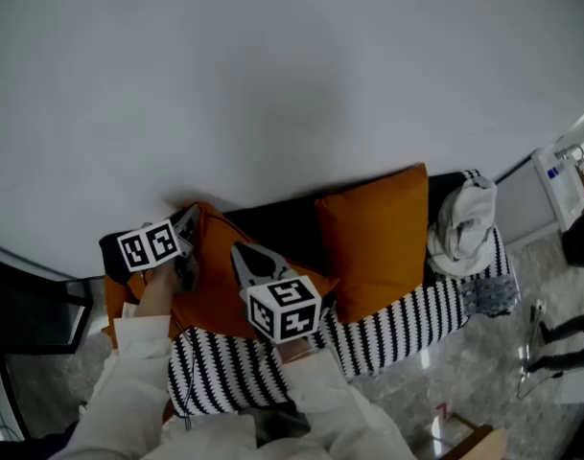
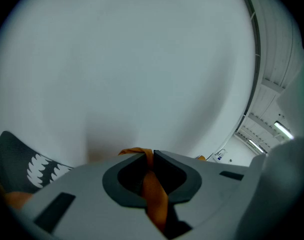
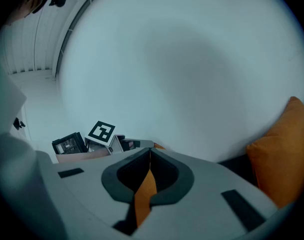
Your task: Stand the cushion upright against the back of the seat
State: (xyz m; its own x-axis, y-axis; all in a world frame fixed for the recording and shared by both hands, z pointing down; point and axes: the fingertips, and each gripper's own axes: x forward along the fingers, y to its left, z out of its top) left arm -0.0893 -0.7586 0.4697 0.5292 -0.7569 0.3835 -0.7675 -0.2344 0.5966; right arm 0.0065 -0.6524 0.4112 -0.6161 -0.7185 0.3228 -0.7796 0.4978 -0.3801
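An orange cushion (image 1: pixel 215 290) lies tilted at the left end of a sofa with a dark back (image 1: pixel 282 223). My left gripper (image 1: pixel 187 230) is shut on its top left corner close to the wall; orange fabric (image 2: pixel 154 194) shows pinched between the jaws of this left gripper (image 2: pixel 148 156). My right gripper (image 1: pixel 253 260) is shut on the cushion's upper right edge, where a fold of orange fabric (image 3: pixel 144 194) runs between the jaws of the right gripper (image 3: pixel 150 154). A second orange cushion (image 1: pixel 373 238) stands upright against the sofa back to the right.
A black-and-white striped cover (image 1: pixel 407 319) drapes the seat. A white bundle of cloth (image 1: pixel 464 220) sits at the sofa's right end. The white wall (image 1: pixel 272 84) rises right behind the sofa. A dark table (image 1: pixel 28 314) stands at the left.
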